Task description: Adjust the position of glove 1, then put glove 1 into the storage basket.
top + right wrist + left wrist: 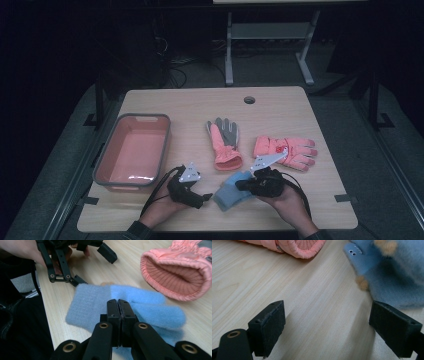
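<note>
Blue fleece glove (235,191) lying flat near the table's (280,107) front edge, about midway along it, between the two grippers. Right gripper (117,305) over the glove, jaws pressed together pad to pad above the fleece; cannot tell whether any cloth is pinched between them. Left gripper (327,322) just beside the glove's left side, low over bare wood, jaws spread wide with nothing between them, the glove's edge near the right jaw. Behind the blue glove, toward the table's middle, a pink-and-grey glove (224,142) with its open cuff facing the front edge. Farther right, a second pink glove (295,150) lying crosswise, fingers toward the right edge. Near the left edge, a pink tub (114,150) with a grey rim.
</note>
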The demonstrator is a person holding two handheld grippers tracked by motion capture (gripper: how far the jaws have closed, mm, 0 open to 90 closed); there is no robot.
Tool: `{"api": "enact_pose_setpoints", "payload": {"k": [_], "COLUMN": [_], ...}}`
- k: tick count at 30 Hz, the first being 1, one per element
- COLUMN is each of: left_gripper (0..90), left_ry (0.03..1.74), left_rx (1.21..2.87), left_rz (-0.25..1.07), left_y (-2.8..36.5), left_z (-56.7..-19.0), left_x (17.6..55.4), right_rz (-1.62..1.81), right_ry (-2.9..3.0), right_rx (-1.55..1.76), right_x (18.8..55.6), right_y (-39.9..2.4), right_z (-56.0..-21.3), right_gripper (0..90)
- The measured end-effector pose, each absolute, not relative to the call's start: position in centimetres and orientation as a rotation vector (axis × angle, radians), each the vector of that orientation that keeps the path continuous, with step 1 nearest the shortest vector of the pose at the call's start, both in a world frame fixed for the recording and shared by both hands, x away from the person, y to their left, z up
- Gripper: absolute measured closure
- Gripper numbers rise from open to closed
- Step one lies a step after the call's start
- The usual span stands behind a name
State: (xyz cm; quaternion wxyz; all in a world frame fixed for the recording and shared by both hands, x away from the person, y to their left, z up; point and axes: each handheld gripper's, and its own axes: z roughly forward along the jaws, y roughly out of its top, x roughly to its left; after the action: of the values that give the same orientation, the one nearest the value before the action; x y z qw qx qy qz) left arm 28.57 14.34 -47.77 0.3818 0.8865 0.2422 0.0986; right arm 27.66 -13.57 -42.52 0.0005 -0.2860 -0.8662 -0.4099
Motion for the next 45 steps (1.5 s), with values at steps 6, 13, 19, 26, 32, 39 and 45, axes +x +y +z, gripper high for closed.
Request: {"api": "enact_pose_setpoints", "payload": {"k": [6, 13, 19, 26, 32, 39, 45], "left_gripper": [12.7, 12.7, 12.7, 12.7, 12.6, 12.6, 12.6], "left_ry": [0.617, 0.618, 0.615, 0.626, 0.629, 0.621, 0.598], "left_rx": [2.262, 2.262, 2.258, 2.296, 2.288, 2.277, 2.274], "left_rz": [0.252, 0.252, 0.247, 0.220, 0.200, 0.150, 0.110], "left_y": [14.3, 14.3, 14.4, 14.7, 14.8, 14.4, 13.4], "left_z": [-47.8, -47.8, -47.8, -47.4, -46.7, -45.5, -43.9], "left_x": [28.6, 28.6, 28.6, 28.7, 28.4, 28.0, 27.9], "right_rz": [-1.252, -1.216, -1.280, -1.294, -1.282, -1.269, -1.227], "right_ry": [-2.722, -2.740, -2.768, -2.784, -2.818, -2.831, -2.857], "right_rx": [-0.900, -0.903, -0.934, -1.068, -1.180, -1.287, -1.327], "right_x": [27.7, 27.9, 28.0, 28.4, 28.7, 29.0, 29.2], "right_y": [-12.7, -12.3, -13.7, -17.8, -21.2, -24.1, -23.8], "right_z": [-43.1, -44.1, -43.7, -43.9, -45.2, -46.8, -47.5], "right_gripper": [88.7, 67.2, 45.6, 28.1, 15.8, 12.3, 10.4]}}
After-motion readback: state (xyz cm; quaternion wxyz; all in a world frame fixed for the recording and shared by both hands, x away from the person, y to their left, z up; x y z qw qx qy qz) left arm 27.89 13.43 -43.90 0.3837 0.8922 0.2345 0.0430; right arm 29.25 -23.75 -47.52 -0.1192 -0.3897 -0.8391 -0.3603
